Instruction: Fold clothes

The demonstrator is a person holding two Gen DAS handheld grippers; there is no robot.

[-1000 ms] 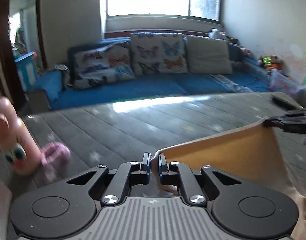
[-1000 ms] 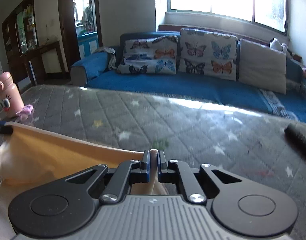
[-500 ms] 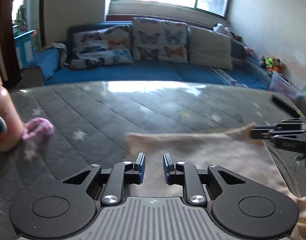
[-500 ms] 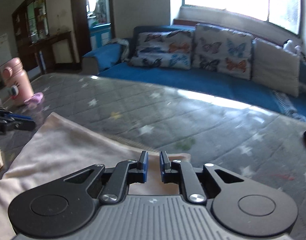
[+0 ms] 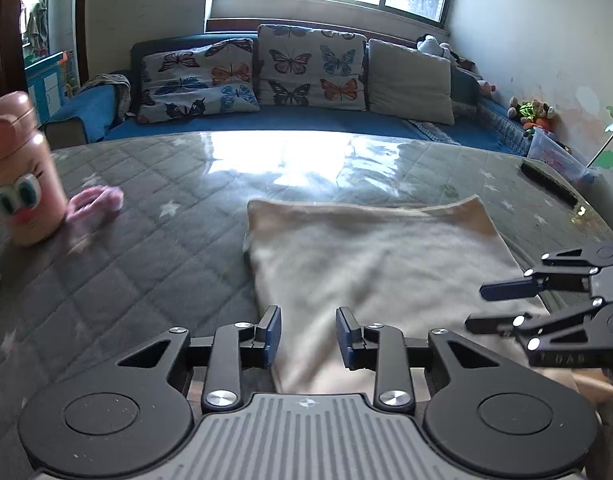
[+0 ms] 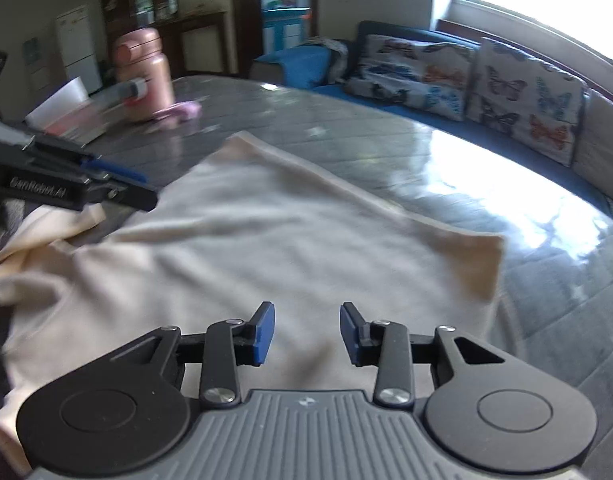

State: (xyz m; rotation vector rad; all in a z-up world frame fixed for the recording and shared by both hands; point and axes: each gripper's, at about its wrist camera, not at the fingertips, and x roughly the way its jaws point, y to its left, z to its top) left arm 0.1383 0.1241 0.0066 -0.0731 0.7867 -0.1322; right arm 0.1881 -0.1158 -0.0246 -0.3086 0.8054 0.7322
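Lying flat across the centre of both views, the cream garment (image 5: 370, 264) rests on the grey quilted worktop (image 5: 146, 264), its straight far hem running left to right in the left wrist frame and slanting from upper left to right in the right wrist frame. The left tongs (image 5: 308, 334) are spread, holding nothing, and hover over the near left border of the cloth, with the cloth filling the gap between the blue pads. The right tongs (image 6: 306, 334) are likewise spread and empty, poised above the middle of the garment, and appear at the right edge of the left wrist view (image 5: 506, 308). The cloth reaches forward and away from both tongs, its long axis seemingly from the near edge to the far hem; a rumpled sleeve (image 6: 46, 228) bunches at the left of the right wrist frame, nearer the left tongs, so that side likely needs tidying before the next fold. A pink bottle (image 5: 22, 184) and a pink scrap (image 5: 98, 200) stand well apart at the left; no containers of clothes are visible.
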